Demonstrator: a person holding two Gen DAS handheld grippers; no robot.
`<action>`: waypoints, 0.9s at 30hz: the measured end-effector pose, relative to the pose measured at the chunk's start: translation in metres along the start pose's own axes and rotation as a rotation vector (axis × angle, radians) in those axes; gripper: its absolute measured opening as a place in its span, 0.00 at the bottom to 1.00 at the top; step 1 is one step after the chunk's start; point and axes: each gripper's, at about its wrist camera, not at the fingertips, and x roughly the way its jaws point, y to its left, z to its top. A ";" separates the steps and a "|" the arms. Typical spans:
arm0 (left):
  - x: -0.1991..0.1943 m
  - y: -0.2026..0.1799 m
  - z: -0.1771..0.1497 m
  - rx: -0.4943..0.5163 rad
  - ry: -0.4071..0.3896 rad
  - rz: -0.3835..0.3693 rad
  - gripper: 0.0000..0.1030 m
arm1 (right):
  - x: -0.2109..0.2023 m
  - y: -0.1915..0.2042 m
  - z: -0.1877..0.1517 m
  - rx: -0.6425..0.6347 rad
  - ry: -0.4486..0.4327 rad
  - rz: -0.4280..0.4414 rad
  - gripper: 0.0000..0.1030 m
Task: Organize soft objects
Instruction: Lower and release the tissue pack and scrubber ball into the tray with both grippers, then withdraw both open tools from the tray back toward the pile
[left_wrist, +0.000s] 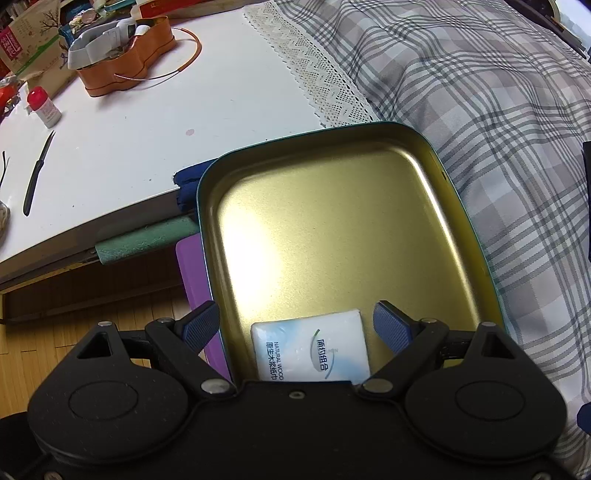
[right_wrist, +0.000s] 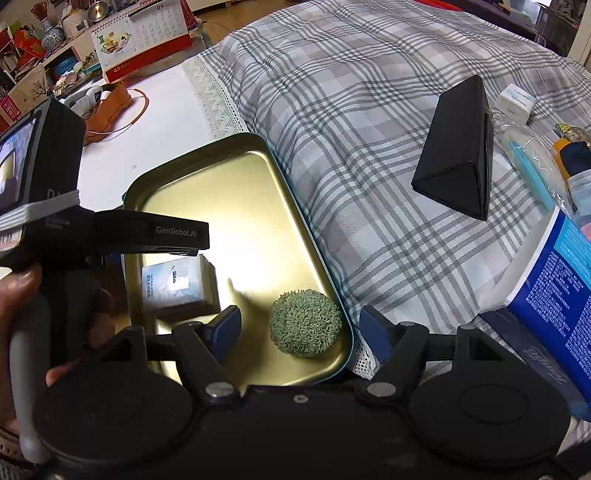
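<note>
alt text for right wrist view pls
Open right tongs hover over a gold tin tray holding a green fuzzy ball and a tissue pack; a plaid quilt lies beside it.

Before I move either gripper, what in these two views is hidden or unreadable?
- Tissue pack: near end hidden by the left gripper body in the left wrist view; glare washes out its label in the right wrist view.
- Green fuzzy ball: absent from the left wrist view, so only one side shows.
- Tin tray: near rim covered by both gripper bodies.
- Blue package: cut by the right wrist view's edge; print too small.
</note>
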 end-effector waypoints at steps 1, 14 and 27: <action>0.000 0.000 0.000 0.000 0.000 0.000 0.84 | 0.000 0.000 0.000 -0.001 0.000 -0.001 0.68; 0.001 -0.001 -0.001 0.020 0.001 0.003 0.85 | -0.008 0.002 -0.007 -0.006 -0.007 -0.009 0.68; 0.001 -0.010 -0.006 0.083 -0.001 0.012 0.92 | -0.034 -0.005 -0.021 0.018 -0.056 -0.016 0.69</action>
